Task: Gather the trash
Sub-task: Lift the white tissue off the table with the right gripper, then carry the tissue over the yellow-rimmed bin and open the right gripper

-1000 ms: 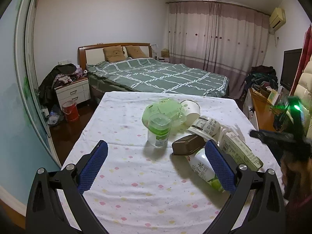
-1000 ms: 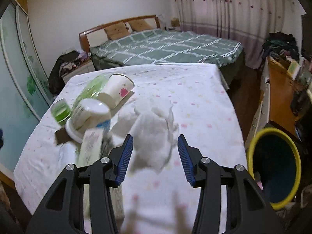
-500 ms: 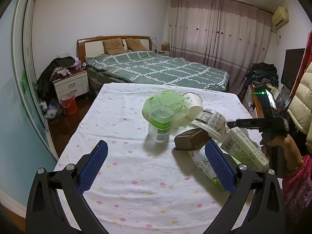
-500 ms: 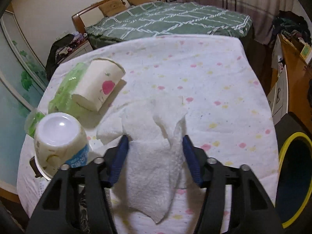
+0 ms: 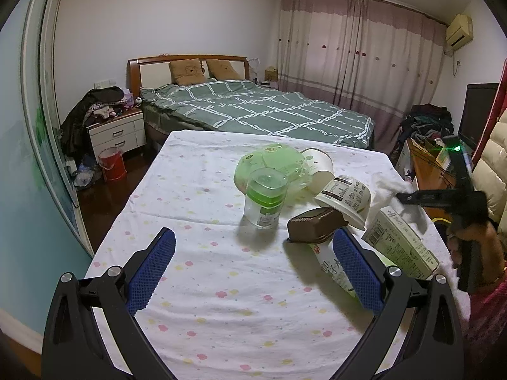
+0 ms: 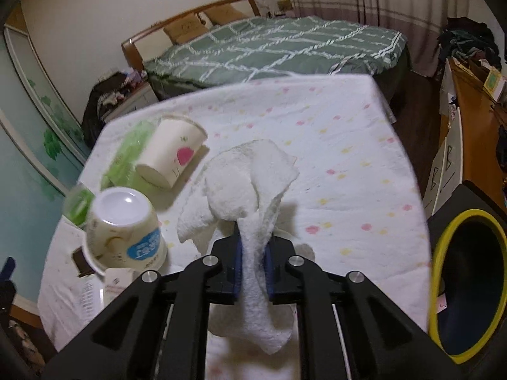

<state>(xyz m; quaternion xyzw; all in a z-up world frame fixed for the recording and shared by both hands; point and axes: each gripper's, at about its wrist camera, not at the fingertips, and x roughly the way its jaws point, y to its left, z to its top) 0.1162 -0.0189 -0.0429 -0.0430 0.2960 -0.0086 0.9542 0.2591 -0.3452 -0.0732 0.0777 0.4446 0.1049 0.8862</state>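
A crumpled white paper towel (image 6: 250, 177) lies on the dotted tablecloth (image 6: 332, 145). My right gripper (image 6: 253, 262) has its jaws closing on the towel, and the blue pads pinch its middle fold. In the left wrist view that gripper (image 5: 408, 198) sits at the table's right edge with the towel (image 5: 388, 186) in its tips. My left gripper (image 5: 253, 237) hangs open over the near cloth with nothing between its fingers. The other trash is a paper cup (image 6: 174, 155), an upturned tub (image 6: 123, 221), a brown tray (image 5: 313, 224) and a carton (image 5: 399, 243).
A dark bin with a yellow rim (image 6: 434, 272) stands on the floor right of the table. A clear cup with a green lid (image 5: 264, 199) stands before a green plastic container (image 5: 272, 164). A bed (image 5: 253, 110) lies beyond the table, a wooden desk (image 6: 469, 120) to the right.
My right gripper moved forward over the paper towel and its jaws came together on it. The left gripper stayed open and hardly moved.
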